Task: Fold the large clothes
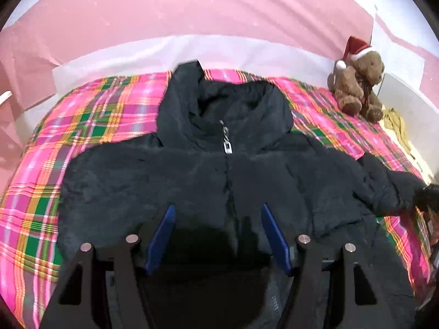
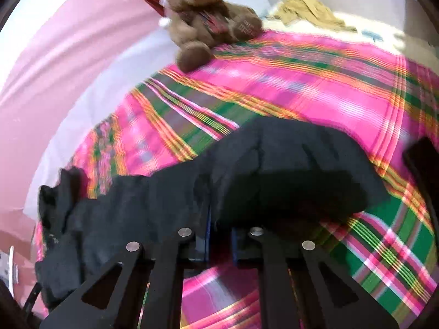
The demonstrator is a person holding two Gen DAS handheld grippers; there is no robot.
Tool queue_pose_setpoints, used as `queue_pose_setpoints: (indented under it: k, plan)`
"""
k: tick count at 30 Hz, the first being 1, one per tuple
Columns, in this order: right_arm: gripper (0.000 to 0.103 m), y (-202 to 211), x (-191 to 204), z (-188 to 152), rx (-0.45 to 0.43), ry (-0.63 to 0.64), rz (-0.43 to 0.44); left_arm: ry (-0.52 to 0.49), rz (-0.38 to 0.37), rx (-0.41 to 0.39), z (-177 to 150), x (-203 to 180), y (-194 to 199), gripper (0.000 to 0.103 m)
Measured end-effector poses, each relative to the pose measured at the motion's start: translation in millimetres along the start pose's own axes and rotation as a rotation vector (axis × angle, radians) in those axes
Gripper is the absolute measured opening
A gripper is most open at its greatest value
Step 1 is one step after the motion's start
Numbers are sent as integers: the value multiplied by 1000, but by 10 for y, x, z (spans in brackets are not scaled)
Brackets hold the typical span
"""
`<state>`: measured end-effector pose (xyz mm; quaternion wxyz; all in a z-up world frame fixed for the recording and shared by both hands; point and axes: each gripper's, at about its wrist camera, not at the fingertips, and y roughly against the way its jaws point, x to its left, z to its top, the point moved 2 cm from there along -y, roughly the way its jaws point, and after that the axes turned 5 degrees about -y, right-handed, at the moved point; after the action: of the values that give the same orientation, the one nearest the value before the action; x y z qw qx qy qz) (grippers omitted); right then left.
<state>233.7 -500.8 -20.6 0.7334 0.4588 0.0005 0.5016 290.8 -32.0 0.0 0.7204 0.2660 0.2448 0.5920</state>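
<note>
Black padded jacket (image 1: 225, 181) lies front-up and zipped on the plaid blanket (image 1: 90, 115), hood toward the pink wall, one sleeve stretched out toward the teddy bear (image 1: 359, 85) side. Left gripper (image 1: 216, 219) hovers over the jacket's lower front, jaws well apart, blue pads (image 1: 162, 235) holding nothing. Right gripper (image 2: 219, 235), on the bear's side of the jacket, has its jaws nearly together on a bunch of sleeve fabric, which drapes over the fingers and hides the tips; the sleeve (image 2: 288, 164) appears lifted. Folding has barely begun: body and hood remain spread flat, no fold is visible. Judged remaining: both sleeves inward, hood down, body doubled.
</note>
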Motion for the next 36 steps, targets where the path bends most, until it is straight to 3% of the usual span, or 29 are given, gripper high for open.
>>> queue_pose_setpoints:
  k: [6,13,21,30,32,35,36]
  plan:
    - [10,702,780,128,-108,135,122,20,12,-53,-59,256,324,67]
    - [10,1010,1887,-132,-105,321,252,101,1,-71,-215,549,434,67]
    - [10,609,2975,-1068,40,525,339,169,8,-62,-316,880,494,67]
    - [13,-270,3315,-2125,262,646,316,222,21,-65,-394,1149,532,67]
    - [20,-374,3316,-2268,301,662,305,225,22,-68,-384,1164,534,67]
    - [44,-383,3358,-2386,321,689,331,233,17,-76,-381,1185,545,67]
    - [56,-336,3374,-2396,325,696,353,235,17,-79,-380,1190,549,67]
